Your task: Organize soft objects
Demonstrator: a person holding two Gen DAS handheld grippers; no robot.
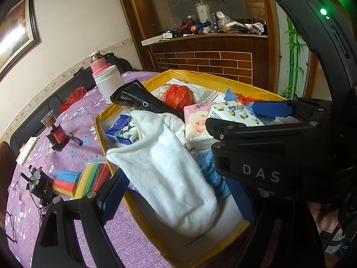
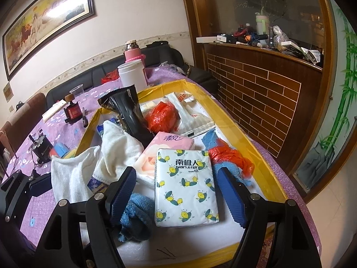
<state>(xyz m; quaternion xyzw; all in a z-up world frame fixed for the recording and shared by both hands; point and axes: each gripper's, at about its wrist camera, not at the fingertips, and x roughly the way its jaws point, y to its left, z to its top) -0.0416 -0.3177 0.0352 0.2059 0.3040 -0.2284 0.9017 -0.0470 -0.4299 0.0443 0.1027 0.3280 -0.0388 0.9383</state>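
Note:
A yellow-rimmed box on the purple table holds soft things. A white sock lies in its near end between my left gripper's open fingers, not gripped. My right gripper is open around a lemon-print tissue pack lying flat in the box; the pack also shows in the left wrist view. Beside it are a pink tissue pack, a white towel, blue cloths, red plastic bags and a black pouch. The right gripper shows in the left wrist view.
Left of the box on the table lie coloured sponges, a small motor, a stamp, a white jar and a pink bottle. A wooden counter stands behind.

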